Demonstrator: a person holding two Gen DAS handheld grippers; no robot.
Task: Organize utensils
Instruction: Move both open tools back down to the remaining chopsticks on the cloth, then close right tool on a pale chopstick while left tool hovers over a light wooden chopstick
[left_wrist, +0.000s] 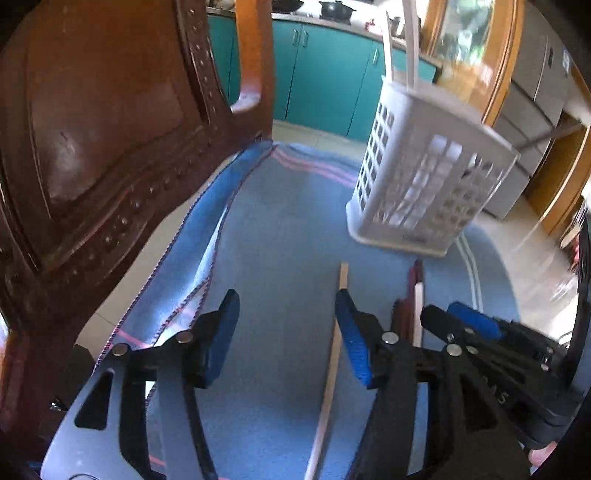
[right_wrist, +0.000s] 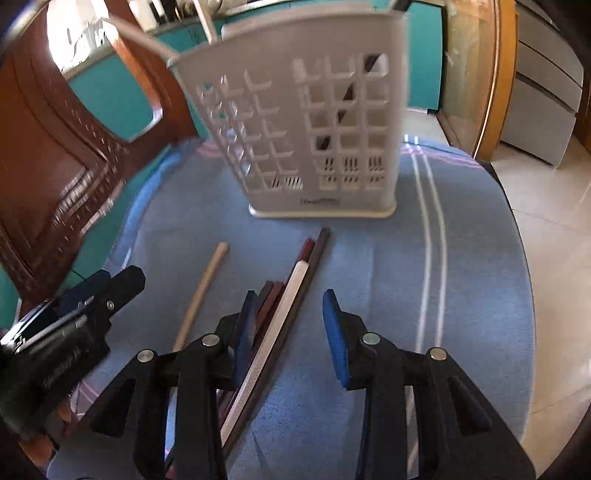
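On the table, a blue cloth with pale stripes covers the surface, and a dark red-brown wooden chair stands at its far left edge. Teal kitchen cabinets run along the far wall. A white perforated utensil holder stands upright on the far side of the cloth, with a few long handles rising out of its top and a dark stick visible through its right-hand holes. Near its base, on the near side, lie several chopsticks: a bundle of dark red and brown chopsticks lying touching a white chopstick, and a light wooden chopstick lying apart to their left. The left hand-held gripper hovers with its blue-padded jaws spread wide, the light wooden chopstick running under its right finger. The right hand-held gripper is also spread open, low over the bundle, its left finger overlapping the dark red sticks while the white one passes between the two fingers; neither grips anything.
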